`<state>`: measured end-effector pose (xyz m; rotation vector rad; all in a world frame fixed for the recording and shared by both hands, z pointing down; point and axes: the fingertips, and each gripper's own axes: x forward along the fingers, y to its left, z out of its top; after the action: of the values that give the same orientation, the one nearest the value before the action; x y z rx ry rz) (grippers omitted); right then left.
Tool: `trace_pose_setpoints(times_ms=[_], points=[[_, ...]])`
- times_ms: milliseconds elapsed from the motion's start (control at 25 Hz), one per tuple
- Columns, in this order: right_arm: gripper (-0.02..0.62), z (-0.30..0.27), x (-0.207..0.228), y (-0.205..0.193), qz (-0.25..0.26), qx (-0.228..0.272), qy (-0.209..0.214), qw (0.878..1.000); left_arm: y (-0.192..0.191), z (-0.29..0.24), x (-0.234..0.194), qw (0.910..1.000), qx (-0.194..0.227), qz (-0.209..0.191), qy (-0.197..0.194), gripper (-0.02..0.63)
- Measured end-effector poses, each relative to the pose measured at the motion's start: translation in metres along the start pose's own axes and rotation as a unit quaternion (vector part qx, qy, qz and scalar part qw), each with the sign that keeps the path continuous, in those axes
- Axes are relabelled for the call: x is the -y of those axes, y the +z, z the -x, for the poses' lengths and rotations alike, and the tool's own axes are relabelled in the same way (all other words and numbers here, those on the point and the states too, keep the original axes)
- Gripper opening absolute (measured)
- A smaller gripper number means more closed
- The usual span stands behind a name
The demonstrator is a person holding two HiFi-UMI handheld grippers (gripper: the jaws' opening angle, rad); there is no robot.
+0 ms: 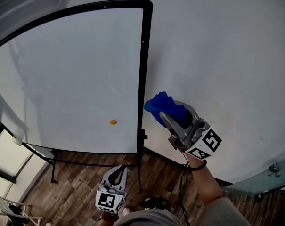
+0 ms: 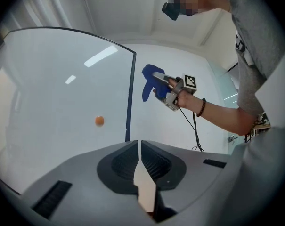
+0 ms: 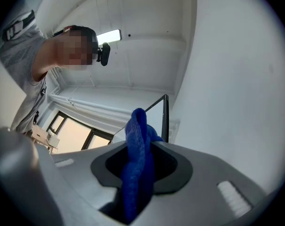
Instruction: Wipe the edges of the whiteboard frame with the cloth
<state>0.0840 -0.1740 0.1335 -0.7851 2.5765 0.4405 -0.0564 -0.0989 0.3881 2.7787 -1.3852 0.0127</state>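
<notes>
A smooth white wall is filling the background. A rectangular whiteboard with a glossy, unmarked white surface is standing in front of it. A thin black frame with rounded corners is running around the board. Slim black legs are carrying it on a wood-plank floor.

The right gripper, grey with a marker cube, is clenching a blue cloth. The cloth is soft and nubbly, and it is bunching into a rounded fold past the jaw tips. It is hanging just beside the lower part of the frame's right upright. The left gripper view is showing a narrow gap between the two.

The left gripper is pointing up from low beside the legs. Its ribbed jaws are pressing together with nothing between them.

A small orange disc is sitting on the board's lower face.
</notes>
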Motion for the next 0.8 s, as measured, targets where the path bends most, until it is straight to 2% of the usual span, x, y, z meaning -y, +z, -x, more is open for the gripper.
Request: trace_pose_setpoints(times_ms=[120, 240, 360, 520, 680, 800], points=[[0.115, -0.022, 0.017, 0.035, 0.028, 0.015, 0.029, 0.999, 0.001, -0.009, 0.001, 1.0, 0.001, -0.001, 0.004, 0.025], [0.115, -0.045, 0.034, 0.074, 0.03, 0.029, 0.057, 0.998, 0.003, -0.015, 0.003, 1.0, 0.001, -0.004, 0.002, 0.025], [0.117, -0.072, 0.056, 0.113, 0.016, 0.039, 0.078, 0.996, 0.009, -0.023, 0.006, 1.0, 0.004, -0.009, -0.002, 0.025], [0.117, -0.101, 0.084, 0.153, -0.017, 0.058, 0.086, 0.994, 0.01, -0.029, 0.008, 0.9999, 0.009, -0.006, -0.002, 0.025], [0.12, -0.13, 0.102, 0.177, -0.051, 0.068, 0.097, 0.992, 0.006, -0.031, 0.013, 1.0, 0.007, 0.0, -0.006, 0.025], [0.123, -0.146, 0.105, 0.183, -0.058, 0.062, 0.103, 0.991, 0.004, -0.031, 0.016, 0.9999, 0.007, 0.003, -0.01, 0.025]])
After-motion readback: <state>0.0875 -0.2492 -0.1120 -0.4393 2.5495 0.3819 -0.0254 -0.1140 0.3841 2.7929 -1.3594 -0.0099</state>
